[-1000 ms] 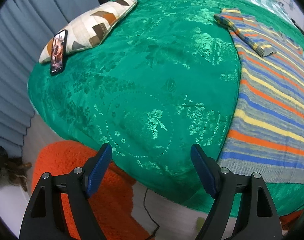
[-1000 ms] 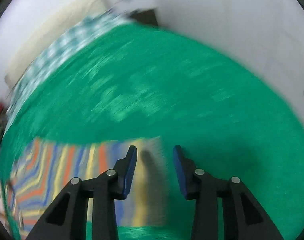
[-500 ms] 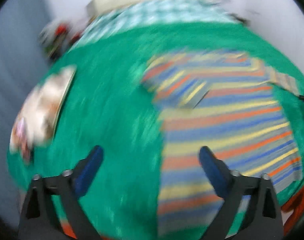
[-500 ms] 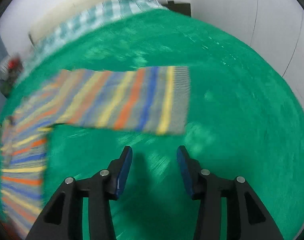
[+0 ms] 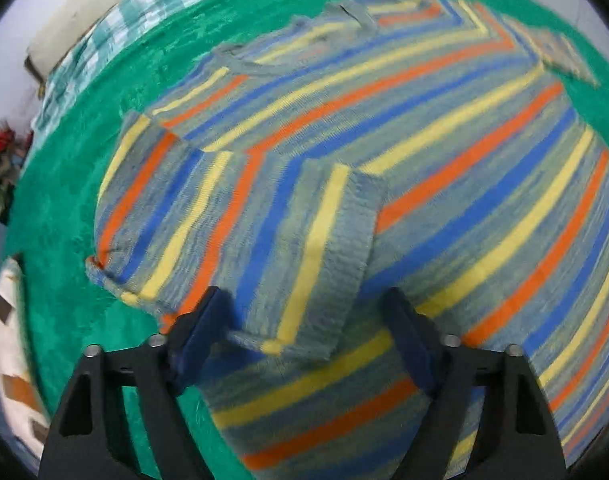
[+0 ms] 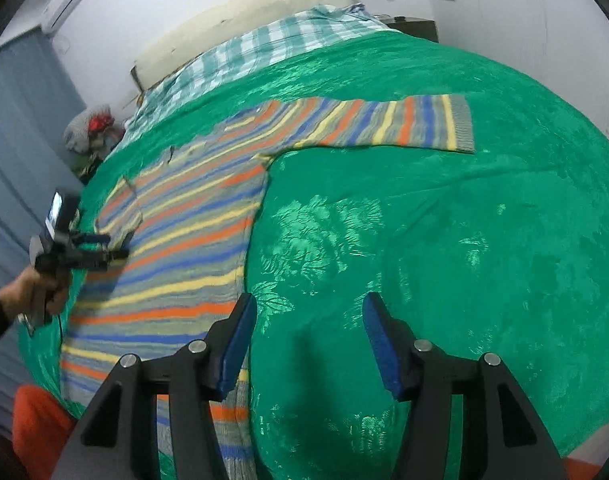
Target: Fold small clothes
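A striped sweater (image 6: 184, 236) in blue, yellow, orange and grey lies flat on the green bedspread (image 6: 444, 240). Its left sleeve (image 5: 304, 248) is folded in over the body; its right sleeve (image 6: 384, 124) stretches out to the side. My left gripper (image 5: 308, 320) is open, close above the folded sleeve's cuff, jaws either side of it. It also shows in the right wrist view (image 6: 104, 248), held in a hand at the sweater's left edge. My right gripper (image 6: 308, 324) is open and empty over bare bedspread, just right of the sweater's hem.
A checked sheet (image 6: 264, 52) and a cream headboard (image 6: 240, 12) lie at the far end. A patterned pillow (image 5: 8, 360) lies at the bed's left edge. Blue curtains (image 6: 12, 128) hang on the left. An orange rug (image 6: 36, 420) lies below the near edge.
My left gripper swung right from bare bedspread to over the folded sleeve. My right gripper pulled back from the outstretched sleeve, which now lies farther off.
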`<state>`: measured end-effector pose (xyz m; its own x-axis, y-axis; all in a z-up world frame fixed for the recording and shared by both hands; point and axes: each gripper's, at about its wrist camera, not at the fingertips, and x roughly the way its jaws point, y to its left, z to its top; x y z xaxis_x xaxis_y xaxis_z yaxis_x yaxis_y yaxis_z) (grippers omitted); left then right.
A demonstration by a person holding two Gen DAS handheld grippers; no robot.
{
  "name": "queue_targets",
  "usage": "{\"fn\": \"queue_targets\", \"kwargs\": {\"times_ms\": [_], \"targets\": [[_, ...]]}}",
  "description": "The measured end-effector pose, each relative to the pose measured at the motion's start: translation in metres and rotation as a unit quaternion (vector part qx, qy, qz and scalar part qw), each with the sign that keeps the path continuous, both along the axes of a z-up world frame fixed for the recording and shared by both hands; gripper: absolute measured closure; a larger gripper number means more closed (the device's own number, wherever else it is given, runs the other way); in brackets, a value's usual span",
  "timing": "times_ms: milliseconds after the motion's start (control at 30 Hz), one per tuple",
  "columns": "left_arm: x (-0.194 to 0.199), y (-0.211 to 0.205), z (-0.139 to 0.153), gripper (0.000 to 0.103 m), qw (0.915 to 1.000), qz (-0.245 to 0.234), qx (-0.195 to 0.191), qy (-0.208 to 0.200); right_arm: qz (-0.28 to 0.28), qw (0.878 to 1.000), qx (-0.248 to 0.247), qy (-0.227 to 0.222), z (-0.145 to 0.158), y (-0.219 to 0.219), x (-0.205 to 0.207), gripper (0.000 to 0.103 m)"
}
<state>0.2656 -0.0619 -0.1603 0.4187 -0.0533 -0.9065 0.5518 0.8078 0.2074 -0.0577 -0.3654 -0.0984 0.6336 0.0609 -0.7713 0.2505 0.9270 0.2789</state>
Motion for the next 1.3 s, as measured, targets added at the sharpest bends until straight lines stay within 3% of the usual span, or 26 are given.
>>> {"fn": "queue_targets", "kwargs": {"times_ms": [33, 67, 133, 233, 300, 400, 467, 533, 733, 800, 1033, 1200, 1300], "targets": [[0.004, 0.005, 0.003, 0.089, 0.9998, 0.011, -0.014, 0.010, 0.002, 1.000, -0.006, -0.002, 0.000, 0.001, 0.002, 0.048], [0.009, 0.013, 0.007, 0.098, 0.9989, 0.029, -0.030, 0.023, 0.001, 1.000, -0.009, -0.004, 0.000, 0.000, 0.002, 0.048], [0.016, 0.033, 0.028, 0.099, 0.9956, 0.061, -0.070, 0.016, -0.003, 1.000, -0.013, -0.006, -0.001, -0.003, 0.007, 0.048], [0.031, 0.092, 0.071, 0.099, 0.9787, 0.149, -0.140, -0.020, -0.012, 1.000, -0.014, -0.011, -0.001, -0.006, 0.009, 0.048], [0.049, 0.151, 0.092, 0.099, 0.9535, 0.240, -0.176, -0.046, -0.011, 1.000, -0.019, -0.012, -0.001, -0.006, 0.011, 0.048], [0.067, 0.236, 0.098, 0.099, 0.9032, 0.380, -0.187, -0.067, -0.008, 1.000, -0.019, -0.005, -0.007, -0.006, 0.014, 0.048], [0.072, 0.269, 0.085, 0.099, 0.8844, 0.428, -0.179, -0.056, -0.006, 1.000, -0.019, 0.001, -0.011, -0.005, 0.018, 0.048], [0.074, 0.284, 0.067, 0.100, 0.8783, 0.449, -0.159, -0.044, -0.003, 1.000, -0.020, 0.003, -0.014, -0.003, 0.022, 0.048], [0.067, 0.281, 0.034, 0.100, 0.8768, 0.467, -0.107, -0.039, 0.000, 0.999, -0.030, 0.015, -0.021, 0.000, 0.029, 0.048], [0.063, 0.284, 0.027, 0.100, 0.8721, 0.479, -0.091, -0.038, -0.001, 0.999, -0.031, 0.017, -0.023, 0.000, 0.030, 0.048], [0.056, 0.305, 0.000, 0.100, 0.8523, 0.517, -0.078, -0.017, 0.004, 0.999, -0.037, 0.021, -0.027, 0.002, 0.035, 0.048], [0.048, 0.319, -0.006, 0.098, 0.8324, 0.544, -0.108, -0.007, -0.001, 0.999, -0.042, 0.021, -0.027, 0.000, 0.034, 0.048], [0.042, 0.335, -0.002, 0.084, 0.8174, 0.563, -0.121, -0.006, -0.006, 0.999, -0.040, 0.024, -0.028, -0.003, 0.033, 0.048]]}}
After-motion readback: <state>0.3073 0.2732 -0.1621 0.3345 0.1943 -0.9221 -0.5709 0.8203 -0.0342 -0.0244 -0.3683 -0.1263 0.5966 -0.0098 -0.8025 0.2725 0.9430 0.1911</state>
